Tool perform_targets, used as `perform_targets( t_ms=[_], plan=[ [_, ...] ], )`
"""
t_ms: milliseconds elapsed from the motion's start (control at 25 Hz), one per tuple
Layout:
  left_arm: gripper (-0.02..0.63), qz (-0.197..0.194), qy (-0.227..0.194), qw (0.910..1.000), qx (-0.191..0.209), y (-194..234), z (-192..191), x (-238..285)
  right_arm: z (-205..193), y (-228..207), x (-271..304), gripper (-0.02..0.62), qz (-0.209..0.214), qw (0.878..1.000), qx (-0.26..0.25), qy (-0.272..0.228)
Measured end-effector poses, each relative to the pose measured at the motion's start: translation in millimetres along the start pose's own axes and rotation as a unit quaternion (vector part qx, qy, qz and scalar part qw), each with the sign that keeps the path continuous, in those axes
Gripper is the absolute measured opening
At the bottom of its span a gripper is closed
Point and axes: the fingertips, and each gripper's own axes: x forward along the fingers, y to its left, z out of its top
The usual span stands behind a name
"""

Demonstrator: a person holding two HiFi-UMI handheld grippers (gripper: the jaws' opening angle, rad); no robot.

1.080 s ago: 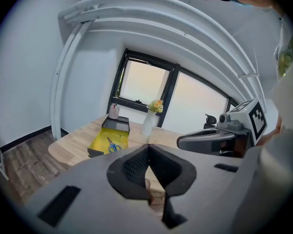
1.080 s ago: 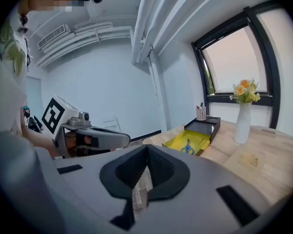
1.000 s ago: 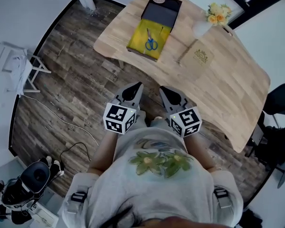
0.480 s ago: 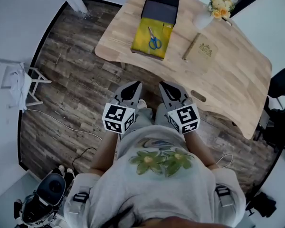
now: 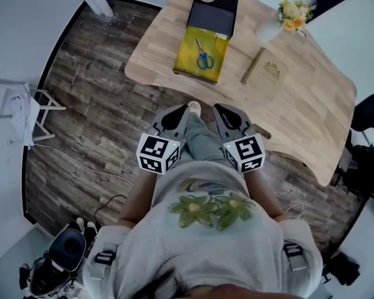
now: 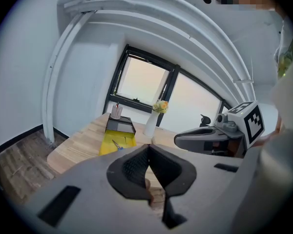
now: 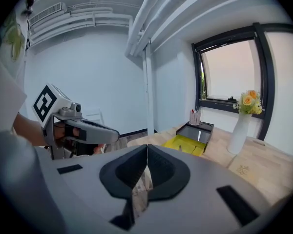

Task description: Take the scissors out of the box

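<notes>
the person's hands are hidden behind the marker cubes and the shirt front in the head view, and the pale wooden table point(image 5: 299, 92) is cut off at the top edge. in both gripper views the blue-handled scissors point(image 5: 203, 56) are too small to make out clearly. they lie on the yellow open flap point(image 5: 188, 58) of the black box point(image 5: 212, 17), well apart from both grippers. their long axis runs along the flap, blades toward the black half, handles toward the person. the left gripper point(image 5: 184, 109) and right gripper point(image 5: 219, 109) each have fingers pressed together, nothing between them.
</notes>
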Motion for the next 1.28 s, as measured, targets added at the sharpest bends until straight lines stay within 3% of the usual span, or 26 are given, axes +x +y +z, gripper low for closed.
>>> perform_targets(
  t_ms=[320, 640, 1280],
  plan=[
    [0.007, 0.001, 0.022, 0.9996, 0.021, 29, 24, 32, 25, -48, 37, 0.006, -0.017, 1.000, 0.009, -0.012],
    [0.006, -0.031, 0.052, 0.9958, 0.068, 42, 50, 89, 36, -102, 82, 0.006, -0.060, 0.997, 0.046, 0.009],
    [0.006, -0.019, 0.103, 0.9918, 0.072, 79, 69, 162, 26, -156, 132, 0.006, -0.035, 0.994, 0.096, 0.038]
  ],
)
